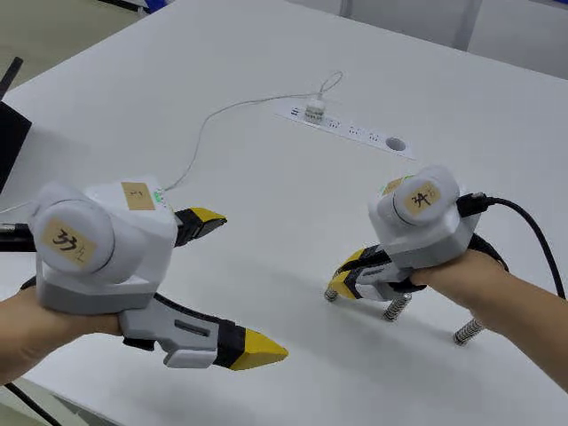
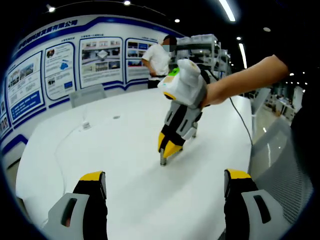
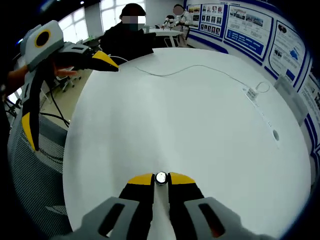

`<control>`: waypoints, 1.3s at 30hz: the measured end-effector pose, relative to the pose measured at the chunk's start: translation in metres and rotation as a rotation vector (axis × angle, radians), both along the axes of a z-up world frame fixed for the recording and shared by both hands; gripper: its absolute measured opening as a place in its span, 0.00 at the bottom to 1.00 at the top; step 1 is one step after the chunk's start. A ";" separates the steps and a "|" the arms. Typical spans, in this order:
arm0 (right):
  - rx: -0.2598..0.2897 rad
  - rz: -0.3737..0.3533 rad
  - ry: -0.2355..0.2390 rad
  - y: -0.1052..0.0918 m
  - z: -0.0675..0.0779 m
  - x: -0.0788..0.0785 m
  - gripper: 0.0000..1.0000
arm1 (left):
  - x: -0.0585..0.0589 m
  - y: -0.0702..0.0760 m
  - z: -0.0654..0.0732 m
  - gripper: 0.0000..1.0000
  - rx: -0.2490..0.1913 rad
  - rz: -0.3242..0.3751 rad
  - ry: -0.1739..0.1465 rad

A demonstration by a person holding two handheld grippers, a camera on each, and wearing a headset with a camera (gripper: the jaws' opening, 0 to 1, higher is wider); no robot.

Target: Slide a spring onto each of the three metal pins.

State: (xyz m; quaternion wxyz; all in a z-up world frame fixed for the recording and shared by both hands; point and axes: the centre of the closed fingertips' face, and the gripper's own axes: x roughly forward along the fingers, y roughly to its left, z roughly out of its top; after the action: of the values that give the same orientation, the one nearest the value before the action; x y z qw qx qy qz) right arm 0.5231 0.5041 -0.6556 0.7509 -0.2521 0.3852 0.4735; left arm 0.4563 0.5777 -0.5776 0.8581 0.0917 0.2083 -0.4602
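- While your right gripper (image 1: 339,282) points down at the table (image 1: 266,133), its jaws are pressed together on the top of the pin (image 3: 161,178). The pin's round end sits dead centre between the tips in the right gripper view.
- That pin stands upright on the table, so its long axis runs nearly along your jaws, not across them. Any slide has to go straight down that line.
- A spring (image 1: 331,294) seems to wrap the pin just below the tips in the head view. The coils are too small to tell whether it is fully seated or riding high.
- A second pin (image 1: 397,307) and a third pin (image 1: 468,331) stand to the right of the held one, under your right hand. Each has coils round it, and both are apart from the jaws.
- Your left gripper (image 1: 237,283) hangs over the table well to the left, its jaws spread wide with nothing between them. In the left gripper view the held pin lies ahead, about midway between the two tips, but well apart from them.
- Your right gripper is the nearer by far, so the move looks to be its own. Push down along the pin's axis and keep sideways tilt out, since a lean at the tips could tip the pin or cock the coils.
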 end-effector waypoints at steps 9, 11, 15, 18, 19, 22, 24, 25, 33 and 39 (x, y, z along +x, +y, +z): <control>0.013 -0.005 -0.033 0.001 0.005 0.001 0.16 | -0.001 0.001 0.002 1.00 0.007 0.001 -0.005; 0.029 -0.012 -0.044 0.000 0.012 0.000 0.17 | -0.001 0.001 0.005 1.00 -0.004 0.005 -0.003; 0.083 -0.037 -0.082 -0.004 0.028 0.000 0.20 | 0.002 0.000 0.013 1.00 -0.031 0.014 -0.010; 0.143 -0.063 -0.130 -0.008 0.044 0.000 0.22 | 0.005 0.000 0.018 1.00 -0.032 0.015 -0.021; 0.159 -0.072 -0.148 -0.010 0.049 0.000 0.23 | 0.006 0.000 0.020 1.00 -0.033 0.015 -0.024; 0.197 -0.069 -0.188 -0.018 0.062 -0.006 0.26 | 0.008 -0.002 0.026 1.00 -0.041 0.016 -0.034; 0.207 -0.071 -0.216 -0.024 0.070 -0.010 0.28 | 0.008 -0.004 0.030 1.00 -0.043 0.013 -0.043; 0.217 -0.072 -0.231 -0.028 0.075 -0.013 0.29 | 0.008 -0.005 0.032 1.00 -0.045 0.011 -0.048; 0.321 -0.210 -0.356 -0.066 0.110 -0.024 0.36 | 0.002 -0.015 0.034 1.00 -0.046 -0.008 -0.038; 0.314 -0.272 -0.391 -0.106 0.116 -0.043 0.42 | 0.004 -0.019 0.050 1.00 -0.085 0.003 -0.061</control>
State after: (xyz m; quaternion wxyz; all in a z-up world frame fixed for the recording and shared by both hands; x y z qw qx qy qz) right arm 0.4805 0.3976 -0.5393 0.8975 -0.1654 0.1851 0.3646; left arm 0.4599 0.5589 -0.5279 0.8678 0.0690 0.1626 -0.4645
